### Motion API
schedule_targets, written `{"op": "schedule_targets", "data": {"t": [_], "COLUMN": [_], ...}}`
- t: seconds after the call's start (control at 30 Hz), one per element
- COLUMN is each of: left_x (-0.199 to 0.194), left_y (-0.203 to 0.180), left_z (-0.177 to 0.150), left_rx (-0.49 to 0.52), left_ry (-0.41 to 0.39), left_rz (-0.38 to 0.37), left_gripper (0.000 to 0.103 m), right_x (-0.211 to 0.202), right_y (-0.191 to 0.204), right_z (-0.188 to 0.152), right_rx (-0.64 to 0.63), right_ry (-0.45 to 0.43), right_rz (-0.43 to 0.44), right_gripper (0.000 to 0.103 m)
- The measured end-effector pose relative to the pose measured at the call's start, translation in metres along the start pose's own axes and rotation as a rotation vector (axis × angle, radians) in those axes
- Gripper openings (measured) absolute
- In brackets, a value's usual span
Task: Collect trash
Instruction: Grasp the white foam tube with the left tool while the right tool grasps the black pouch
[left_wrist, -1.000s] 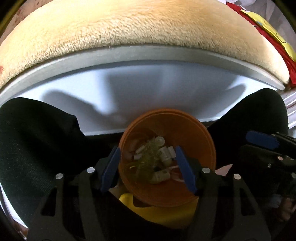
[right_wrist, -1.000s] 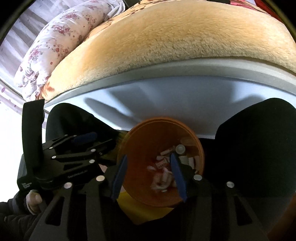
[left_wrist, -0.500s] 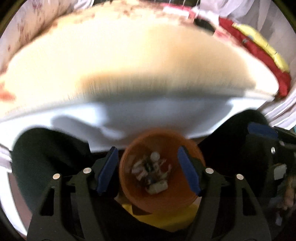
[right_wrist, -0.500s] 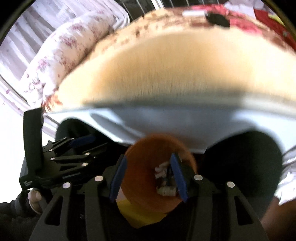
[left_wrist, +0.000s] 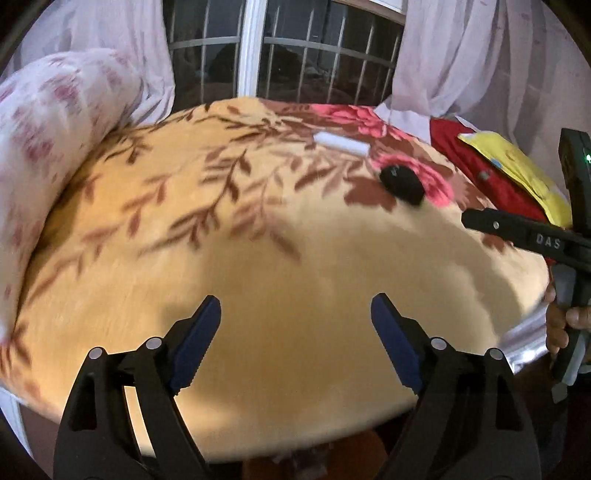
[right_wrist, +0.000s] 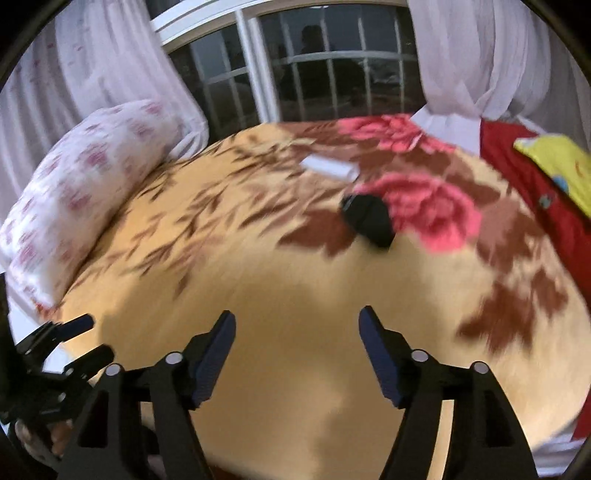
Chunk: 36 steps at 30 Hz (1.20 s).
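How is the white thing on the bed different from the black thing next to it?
The white thing is long, thin and boxy; the black thing is shorter, fatter and lumpy. The white thing lies farther back, toward the window; the black thing lies nearer the grippers, by a pink flower in the blanket. Both rest loose on the blanket, apart from each other, and neither is being held. Both are too blurry to name.
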<state>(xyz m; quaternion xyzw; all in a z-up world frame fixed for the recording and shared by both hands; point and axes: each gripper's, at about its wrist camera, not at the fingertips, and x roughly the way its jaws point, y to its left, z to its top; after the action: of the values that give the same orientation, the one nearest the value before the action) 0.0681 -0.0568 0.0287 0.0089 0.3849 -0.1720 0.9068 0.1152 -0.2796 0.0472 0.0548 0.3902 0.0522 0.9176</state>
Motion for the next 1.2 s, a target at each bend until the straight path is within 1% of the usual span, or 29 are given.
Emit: {"op": "schedule_targets", "data": {"t": [0.03, 0.07, 0.13, 0.2, 0.3, 0.37, 0.5, 0.63, 0.67, 0.73, 0.77, 0.8, 0.9, 1.03, 1.1, 1.2], "left_x": [0.010, 0.020, 0.038, 0.057, 0.072, 0.084, 0.099, 0.098, 0.098, 0.101, 0.103, 0.105, 0.105, 0.105, 0.104, 0.107], "left_y": [-0.002, -0.002, -0.002, 0.000, 0.006, 0.011, 0.022, 0.027, 0.027, 0.027, 0.026, 0.024, 0.019, 0.013, 0.008, -0.001], "left_z": [0.010, 0.020, 0.037, 0.050, 0.054, 0.052, 0.044, 0.042, 0.042, 0.041, 0.041, 0.040, 0.040, 0.044, 0.053, 0.071], "left_rx": [0.008, 0.009, 0.010, 0.004, -0.005, -0.017, -0.064, -0.092, -0.095, -0.096, -0.094, -0.087, -0.056, -0.027, -0.032, -0.071], "left_ry": [0.000, -0.002, -0.001, 0.002, 0.008, 0.030, 0.087, 0.080, 0.079, 0.084, 0.089, 0.094, 0.097, 0.120, 0.131, 0.144], "left_rz": [0.009, 0.026, 0.036, 0.050, 0.058, 0.061, 0.026, 0.010, 0.008, 0.011, 0.014, 0.021, 0.043, 0.064, 0.058, 0.039], "left_gripper": [0.082, 0.082, 0.082, 0.082, 0.082, 0.082, 0.082, 0.082, 0.082, 0.082, 0.082, 0.082, 0.082, 0.082, 0.082, 0.082], "right_x": [0.011, 0.019, 0.038, 0.062, 0.091, 0.107, 0.136, 0.159, 0.163, 0.167, 0.168, 0.166, 0.158, 0.148, 0.143, 0.139], "right_y": [-0.003, -0.007, -0.016, -0.027, -0.040, -0.045, -0.051, -0.055, -0.056, -0.060, -0.062, -0.065, -0.066, -0.069, -0.075, -0.090], "right_z": [0.012, 0.021, 0.038, 0.052, 0.062, 0.067, 0.069, 0.069, 0.068, 0.067, 0.067, 0.066, 0.060, 0.056, 0.054, 0.052], "right_rx": [-0.004, -0.007, -0.020, -0.031, -0.014, -0.002, 0.021, 0.043, 0.050, 0.065, 0.079, 0.091, 0.104, 0.125, 0.154, 0.223], "right_ry": [-0.001, -0.006, -0.015, 0.005, 0.040, 0.058, 0.104, 0.153, 0.154, 0.157, 0.157, 0.148, 0.111, 0.064, 0.037, 0.014], "right_rz": [-0.010, -0.026, -0.061, -0.075, -0.076, -0.077, -0.066, -0.070, -0.069, -0.081, -0.091, -0.087, -0.092, -0.097, -0.091, -0.077], "right_gripper": [0.075, 0.076, 0.076, 0.076, 0.076, 0.076, 0.077, 0.079, 0.079, 0.065, 0.055, 0.053, 0.050, 0.050, 0.050, 0.050]}}
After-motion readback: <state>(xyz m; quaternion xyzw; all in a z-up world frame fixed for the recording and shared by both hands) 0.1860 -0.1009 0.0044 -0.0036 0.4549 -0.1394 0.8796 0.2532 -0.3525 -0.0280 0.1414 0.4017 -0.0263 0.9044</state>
